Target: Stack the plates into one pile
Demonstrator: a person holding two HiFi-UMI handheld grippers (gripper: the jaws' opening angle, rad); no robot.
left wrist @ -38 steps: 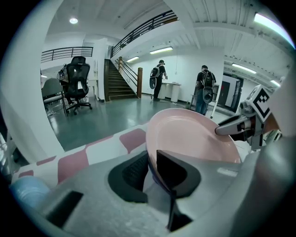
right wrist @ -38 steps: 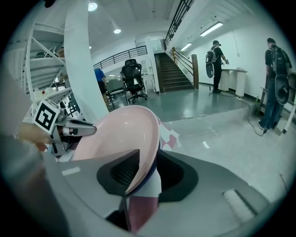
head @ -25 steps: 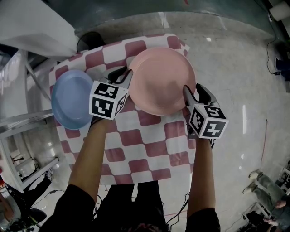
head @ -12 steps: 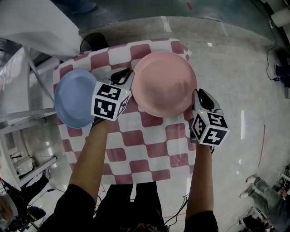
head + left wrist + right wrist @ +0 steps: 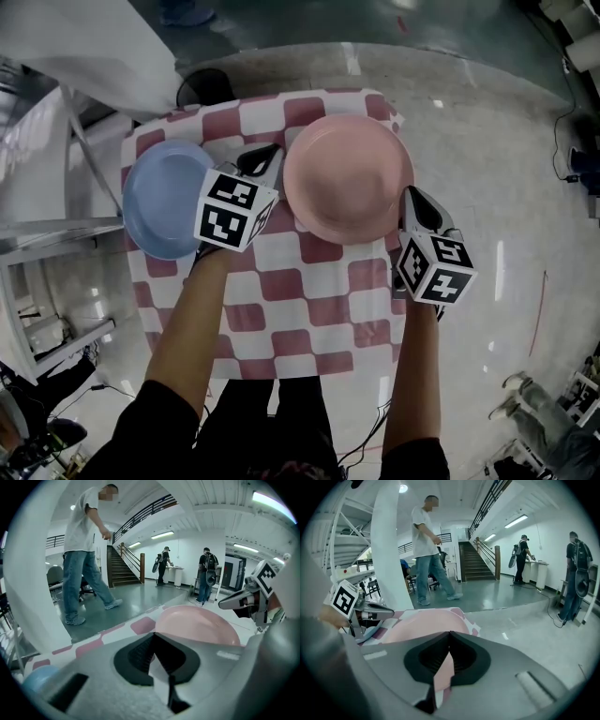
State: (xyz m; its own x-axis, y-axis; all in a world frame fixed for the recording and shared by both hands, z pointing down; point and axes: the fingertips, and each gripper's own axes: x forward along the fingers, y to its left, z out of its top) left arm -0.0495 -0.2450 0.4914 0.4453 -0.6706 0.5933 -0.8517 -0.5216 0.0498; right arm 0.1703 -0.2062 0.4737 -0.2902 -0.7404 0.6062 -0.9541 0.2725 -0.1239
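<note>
At rim of pink plate [image 5: 347,176], left claw [image 5: 275,159], right claw [image 5: 411,199] clamped

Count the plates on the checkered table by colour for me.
pink plate: 1
blue plate: 1
Total: 2 plates
</note>
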